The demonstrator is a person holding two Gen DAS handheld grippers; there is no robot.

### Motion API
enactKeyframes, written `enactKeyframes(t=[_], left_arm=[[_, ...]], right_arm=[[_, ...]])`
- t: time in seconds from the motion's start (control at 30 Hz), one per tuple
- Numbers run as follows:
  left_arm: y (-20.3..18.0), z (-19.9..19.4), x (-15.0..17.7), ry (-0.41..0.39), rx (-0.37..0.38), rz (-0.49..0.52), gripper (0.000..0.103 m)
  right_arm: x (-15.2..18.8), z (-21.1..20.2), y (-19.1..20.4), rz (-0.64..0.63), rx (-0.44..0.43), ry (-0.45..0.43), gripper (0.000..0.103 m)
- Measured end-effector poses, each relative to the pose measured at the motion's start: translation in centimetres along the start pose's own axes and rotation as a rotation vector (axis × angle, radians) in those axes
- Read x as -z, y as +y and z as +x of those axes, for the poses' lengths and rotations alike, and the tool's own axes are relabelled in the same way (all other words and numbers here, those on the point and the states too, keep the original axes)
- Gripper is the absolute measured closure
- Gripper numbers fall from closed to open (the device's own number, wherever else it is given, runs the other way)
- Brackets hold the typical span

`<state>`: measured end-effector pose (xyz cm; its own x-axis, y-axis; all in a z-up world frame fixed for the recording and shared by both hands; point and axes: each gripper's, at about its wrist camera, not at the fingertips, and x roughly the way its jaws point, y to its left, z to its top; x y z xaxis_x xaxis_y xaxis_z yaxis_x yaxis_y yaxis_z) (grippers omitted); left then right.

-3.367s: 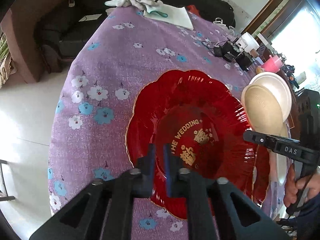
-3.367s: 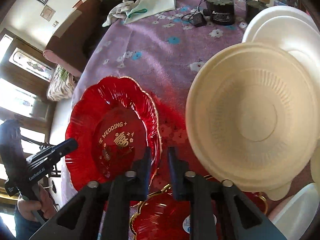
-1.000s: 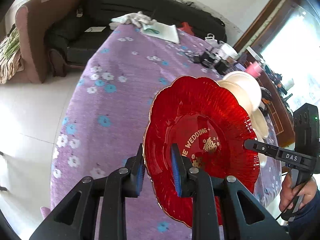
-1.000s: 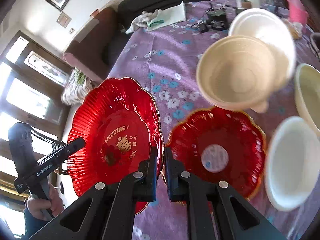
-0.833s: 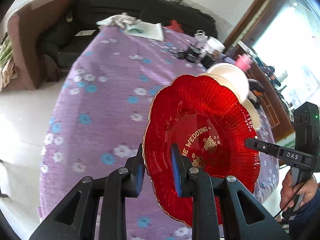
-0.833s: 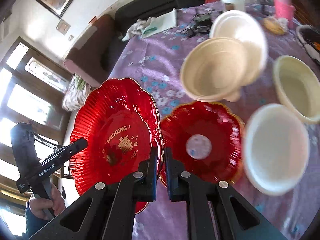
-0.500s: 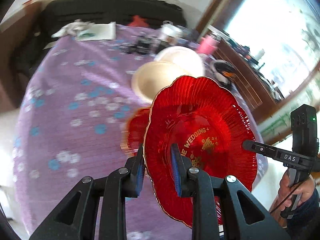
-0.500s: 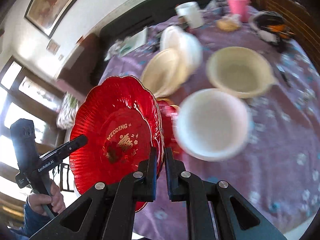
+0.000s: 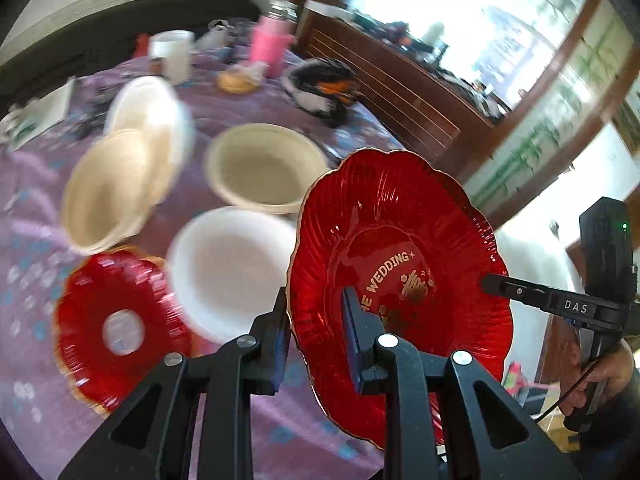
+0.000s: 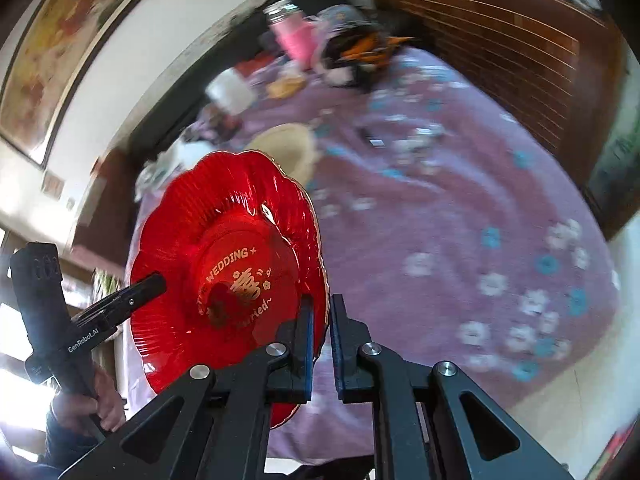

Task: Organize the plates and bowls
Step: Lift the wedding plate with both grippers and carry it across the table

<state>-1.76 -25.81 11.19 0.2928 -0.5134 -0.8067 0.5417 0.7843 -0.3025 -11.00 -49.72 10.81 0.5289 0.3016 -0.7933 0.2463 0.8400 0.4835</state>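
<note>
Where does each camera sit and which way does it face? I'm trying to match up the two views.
Left wrist: on the left gripper, looking down along its fingers at the held red wedding plate, bowls and second red plate; right gripper and hand show.
Right wrist: on the right gripper, facing the plate's opposite rim and purple tablecloth; left gripper shows.
Shared: the plate, the pink cup.

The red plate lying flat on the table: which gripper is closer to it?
Left. The left gripper clamps the lifted plate by the rim facing the flat red plate; the right gripper clamps the far rim.
</note>
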Motion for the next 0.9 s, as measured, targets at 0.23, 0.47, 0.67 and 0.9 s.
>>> enactKeyframes(t=[0.23,0.47,0.67,0.9], left_arm=[[-4.8,6.7,-1.2,0.067,0.008,0.055,0.080],[-6.8,12.0,-2.0,0.105,-0.017,0.058,0.080],[-7.2,14.7,-2.8,0.113,-0.040,0.060,0.080],[-7.5,16.1,-2.8,0.120,-0.068,0.068,0.079]], right_arm=[[-0.1,-1.2,-7.0,0.084,0.081,-0.017,0.094],[-1.5,0.0,-11.2,0.104,0.151,-0.010,0.094],[-2.7,1.1,-13.1,0.092,0.175,0.002,0.094],[-3.7,2.3,-14.5,0.098,0.179,0.017,0.094]])
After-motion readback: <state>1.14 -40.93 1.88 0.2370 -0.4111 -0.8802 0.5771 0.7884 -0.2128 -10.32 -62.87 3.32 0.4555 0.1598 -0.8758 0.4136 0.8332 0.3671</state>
